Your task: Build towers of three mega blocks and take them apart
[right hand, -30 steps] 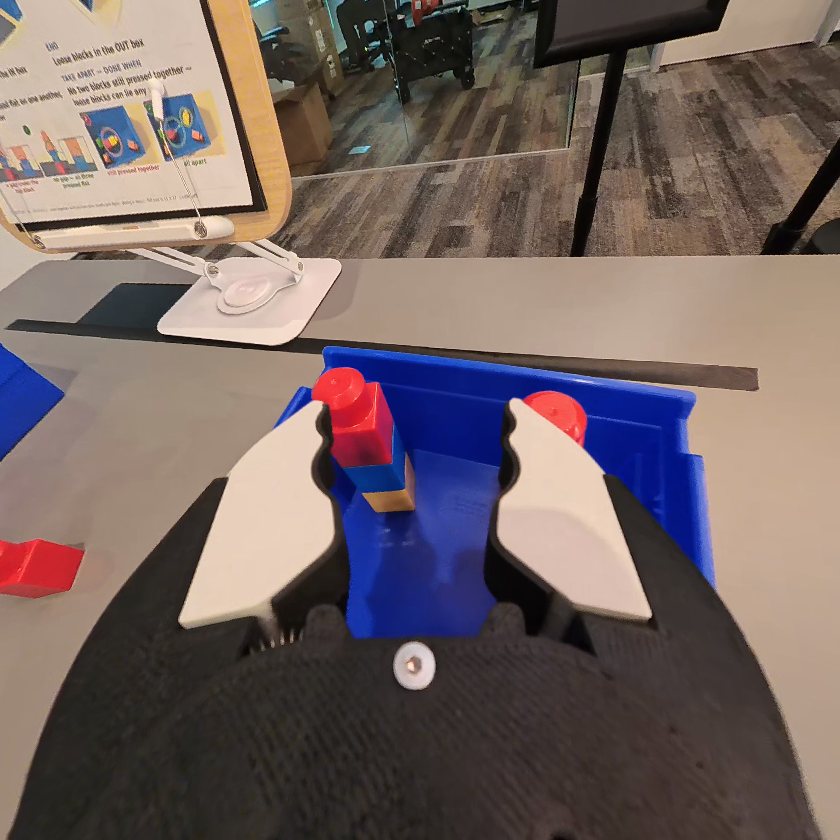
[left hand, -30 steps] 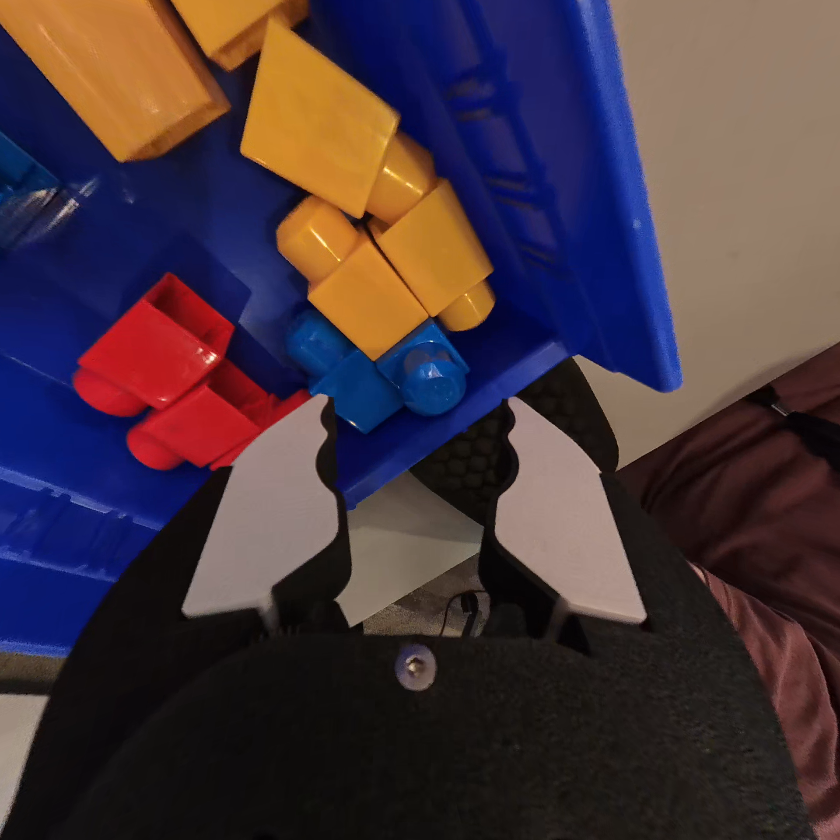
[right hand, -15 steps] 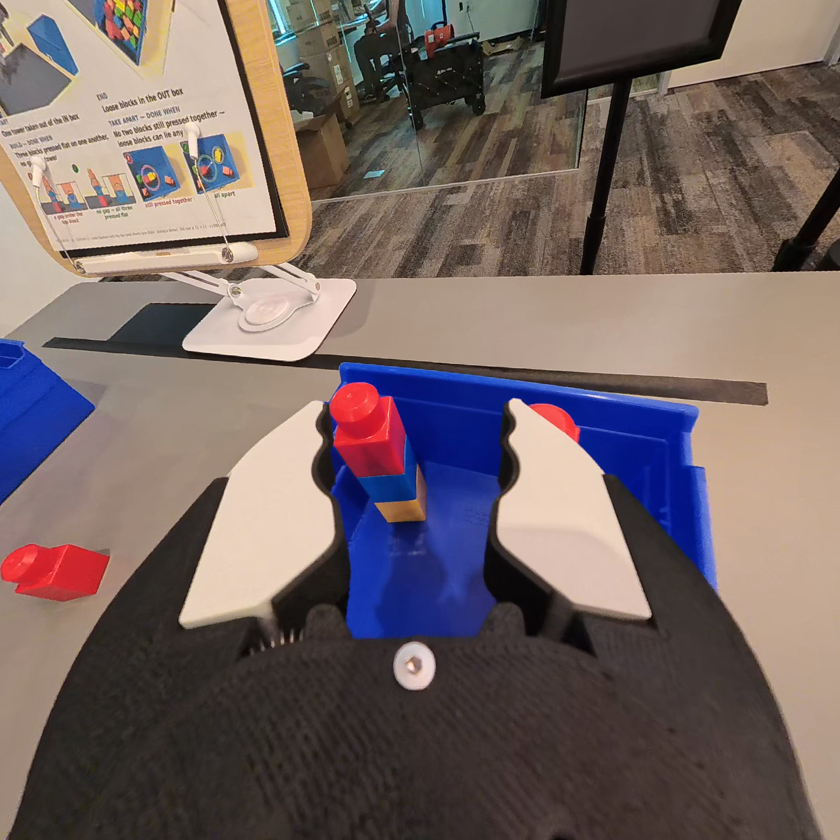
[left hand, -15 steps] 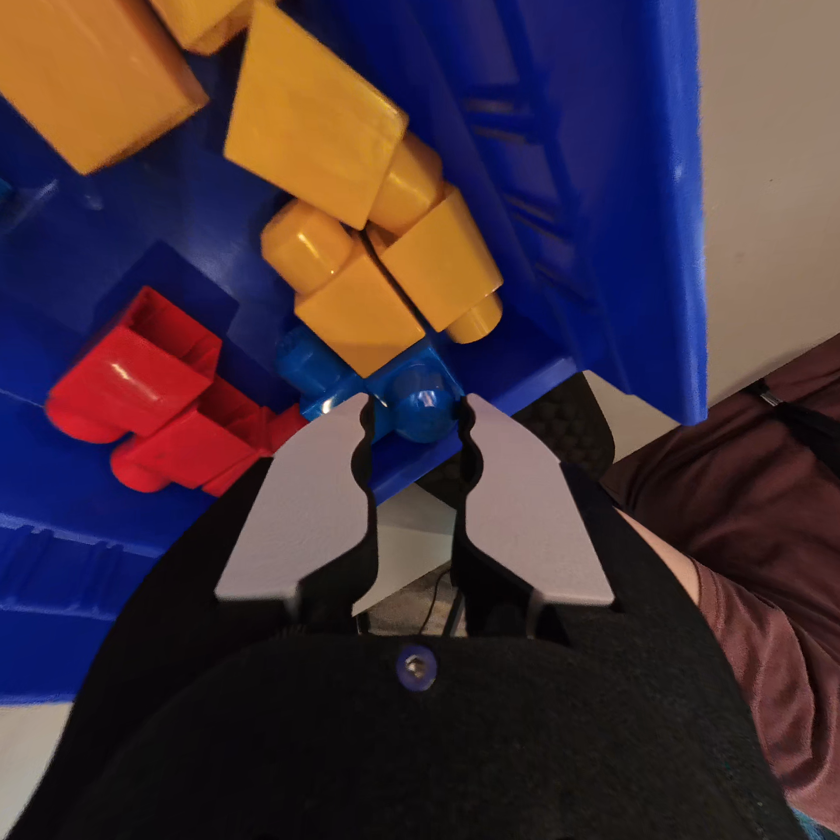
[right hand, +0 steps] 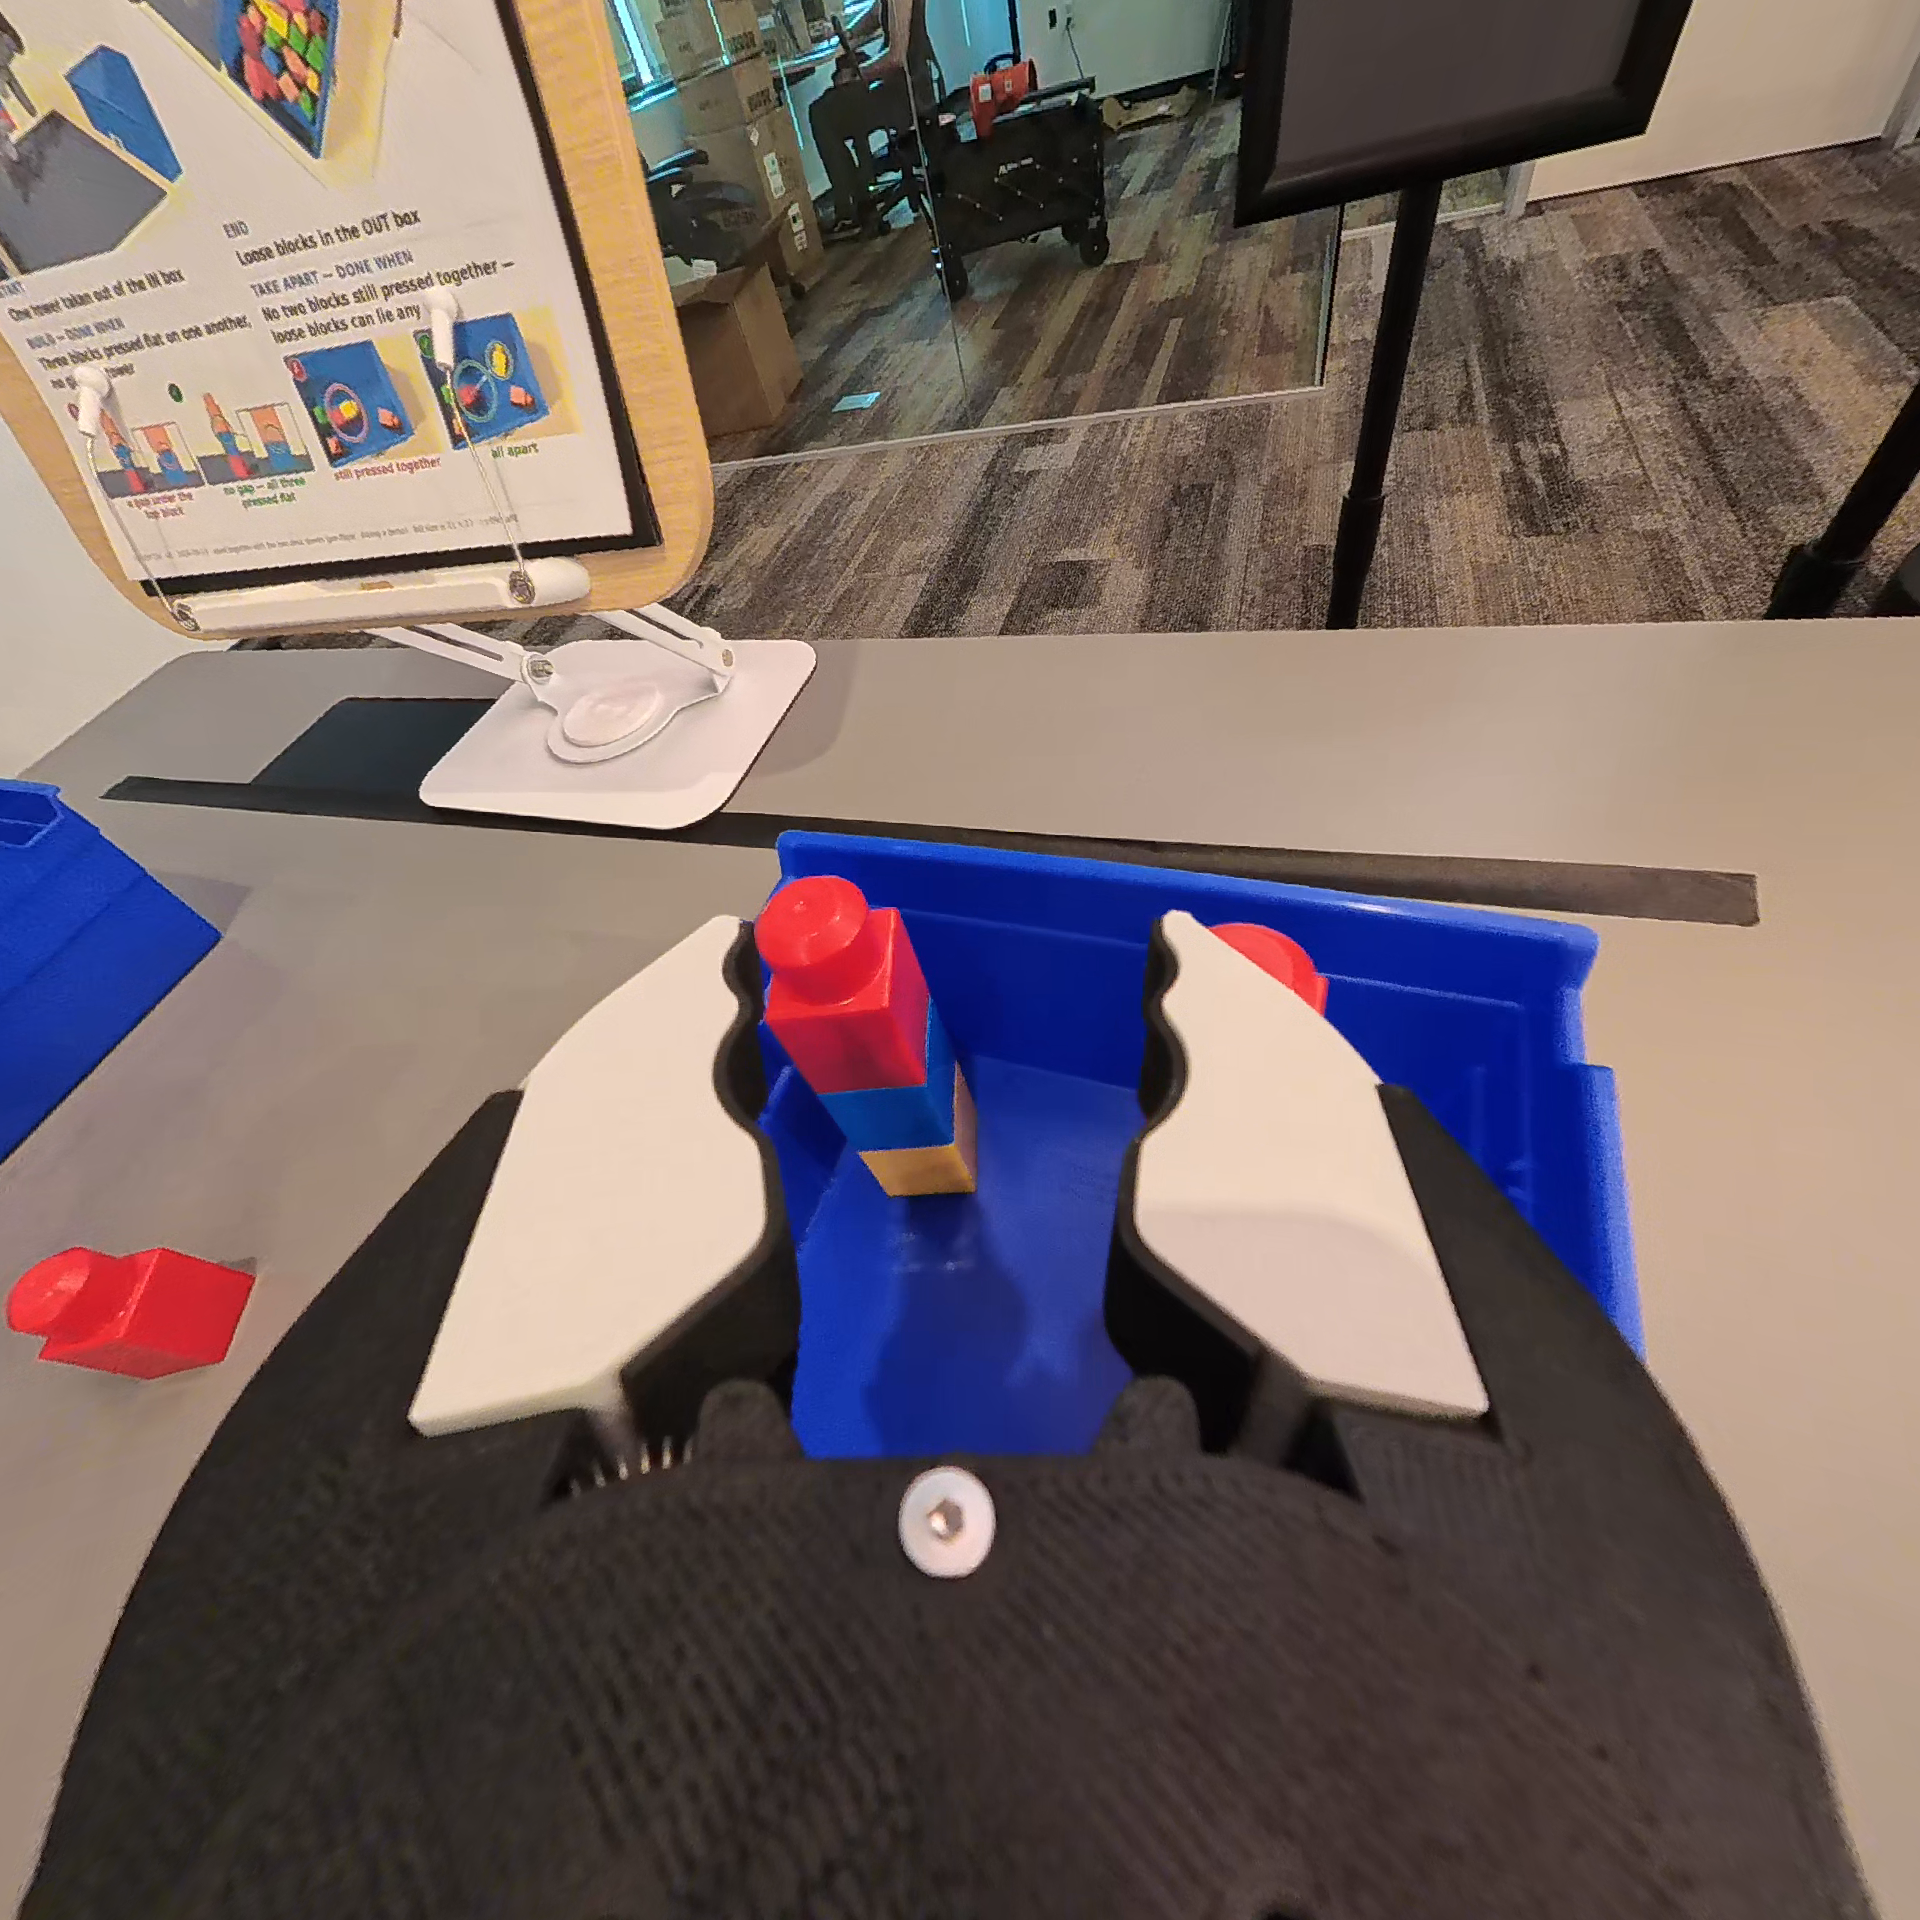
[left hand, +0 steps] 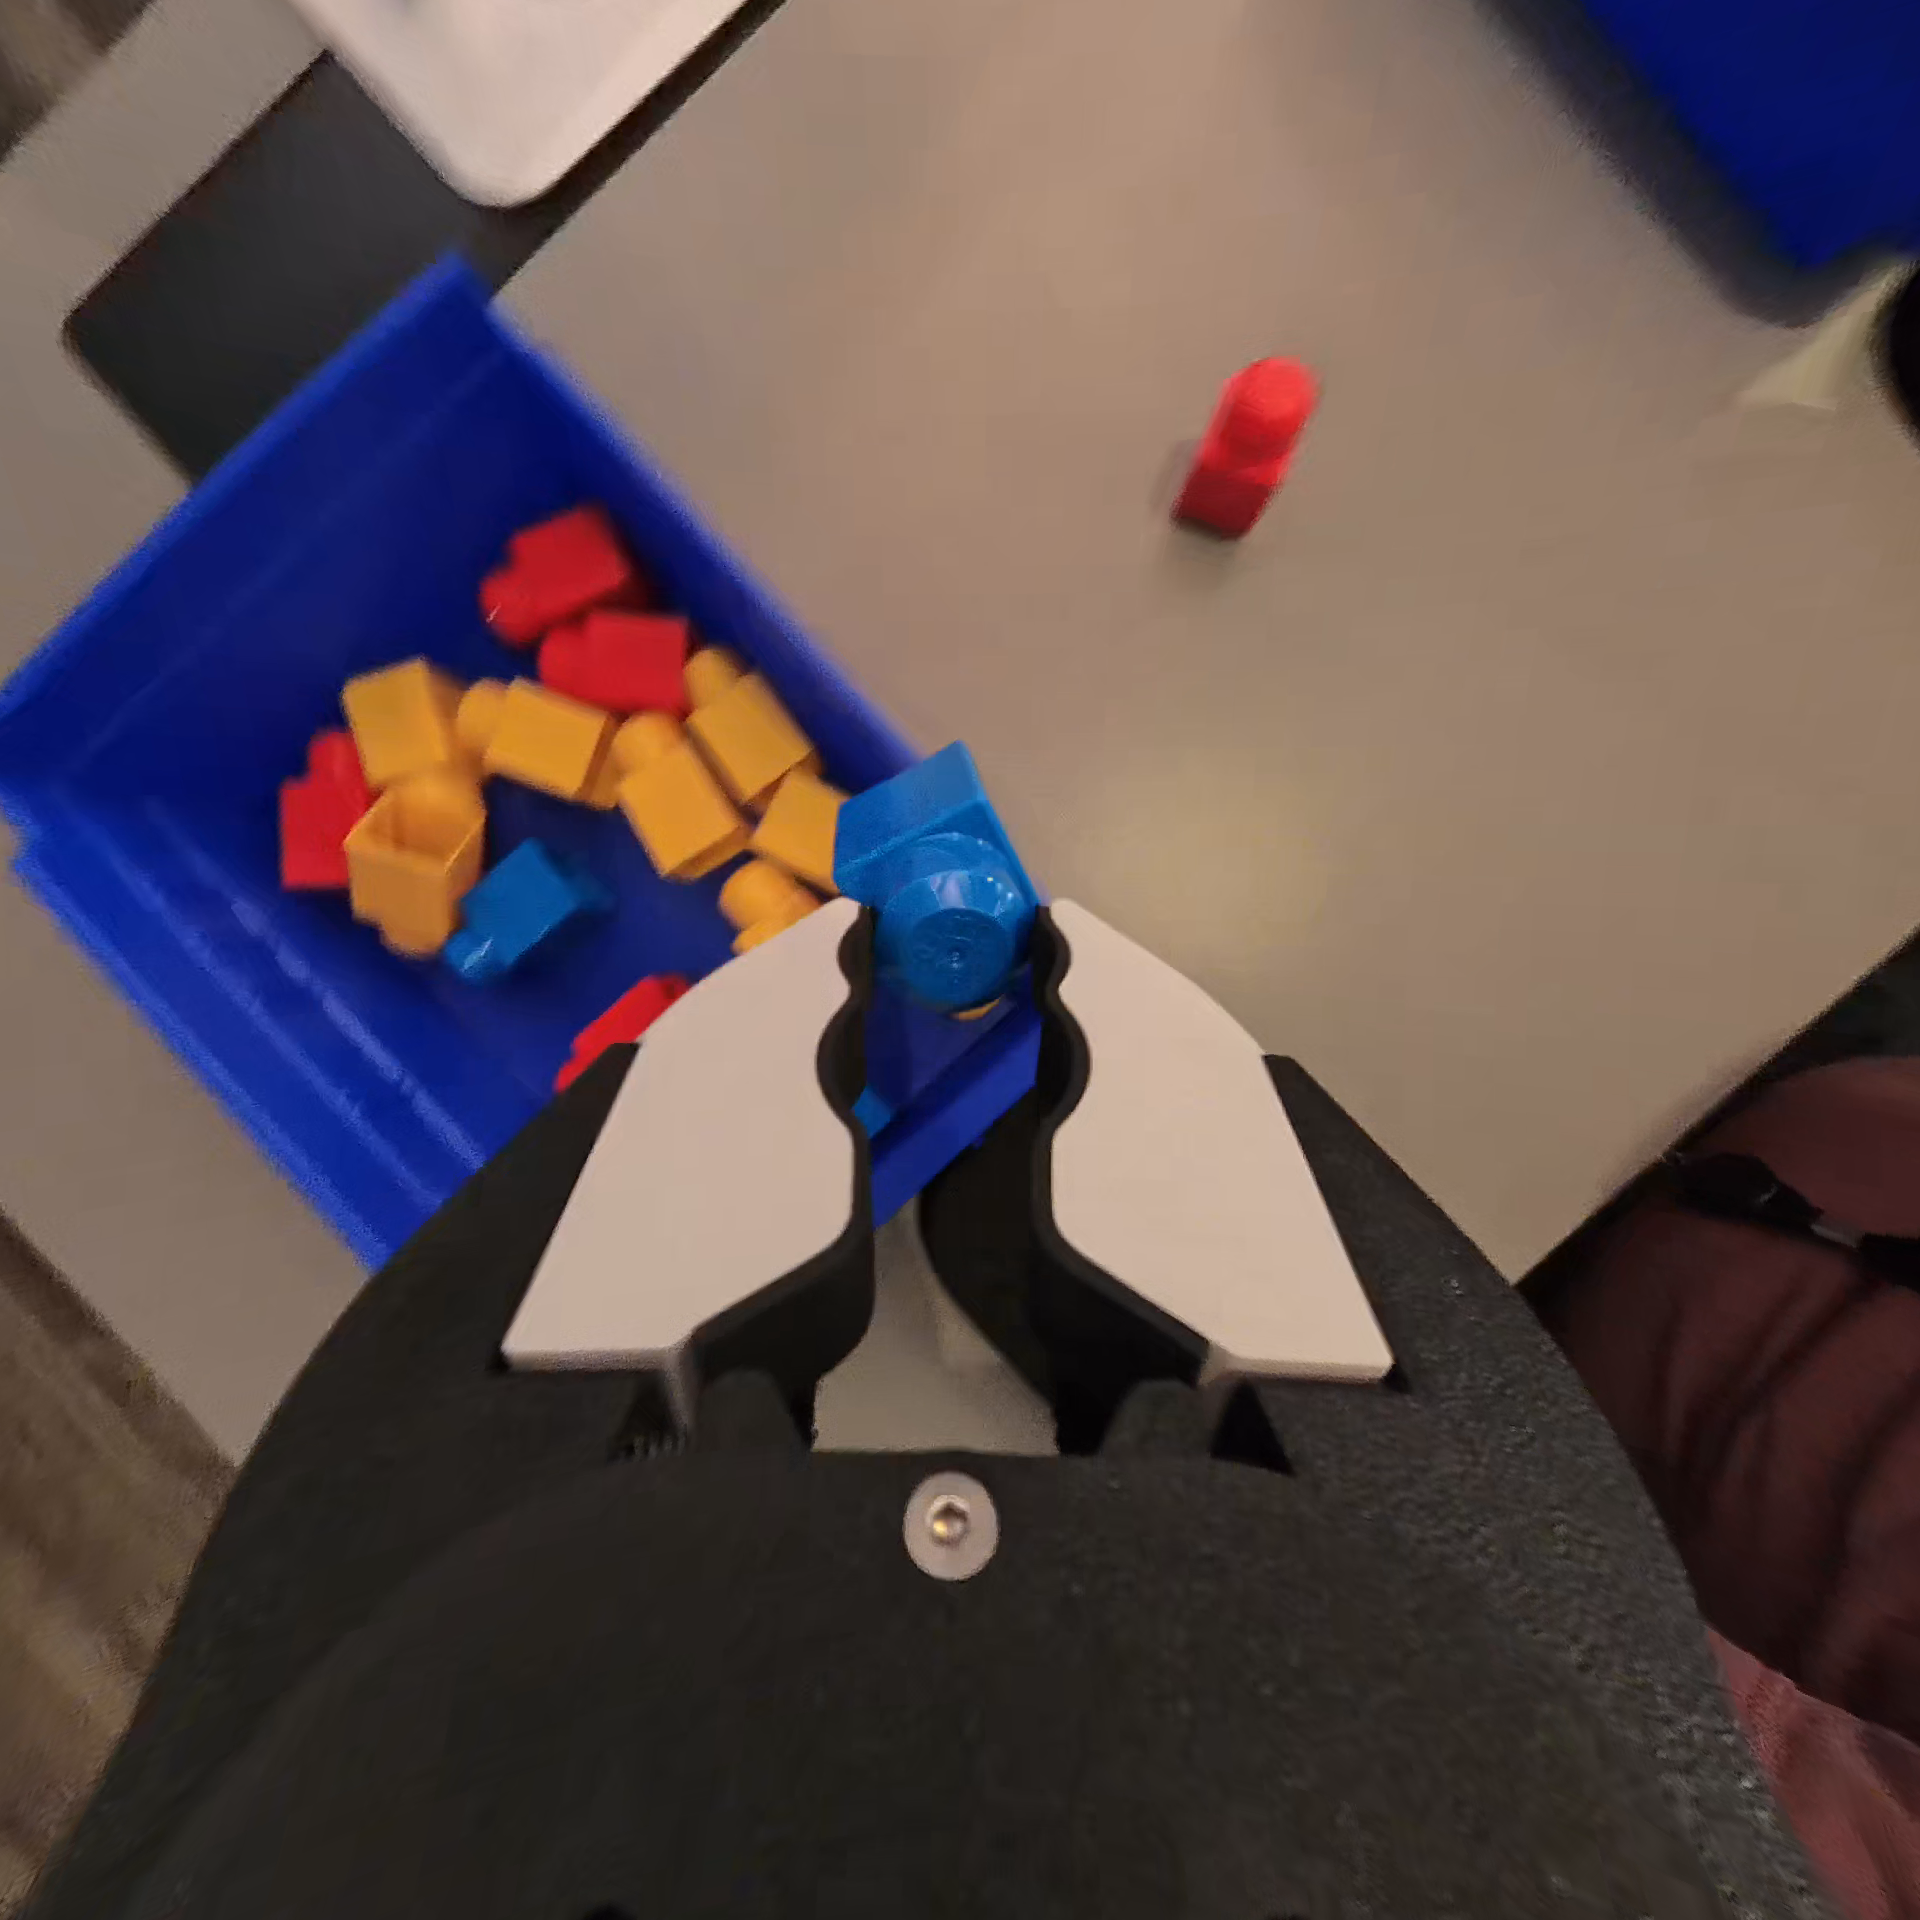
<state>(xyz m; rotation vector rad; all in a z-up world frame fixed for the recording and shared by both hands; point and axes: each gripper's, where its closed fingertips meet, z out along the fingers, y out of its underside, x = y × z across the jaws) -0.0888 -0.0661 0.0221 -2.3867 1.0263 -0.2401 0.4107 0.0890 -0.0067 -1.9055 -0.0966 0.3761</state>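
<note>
Between the pads of the left gripper (left hand: 948,961) we see a blue block (left hand: 935,883) clamped by its round stud, with both pads pressed against the stud and the square body pointing away toward twelve o'clock. Below it, toward ten o'clock, sits a blue bin (left hand: 260,582) holding loose yellow blocks (left hand: 675,790), red blocks (left hand: 613,655) and one more small blue block (left hand: 520,904), all somewhat blurred. Farther off at one o'clock a single red block (left hand: 1242,447) stands alone on the grey table (left hand: 1351,779), well apart from the bin. At the top right corner we make out a blurred blue shape, and at four o'clock a dark red sleeve (left hand: 1766,1351).

In the right wrist view, the right gripper (right hand: 948,992) has its fingers wide apart with nothing pressed between them. Just beyond them, inside a second blue bin (right hand: 1455,987), stands a tower (right hand: 883,1049) of three blocks, red on top, blue in the middle, yellow at the bottom, close by the left finger. A red stud (right hand: 1283,966) peeks out behind the right finger. At nine o'clock a red block lies on its side on the table (right hand: 1351,748). Farther away, at eleven o'clock, a sheet with pictures (right hand: 312,312) rests on a white stand (right hand: 623,738)
</note>
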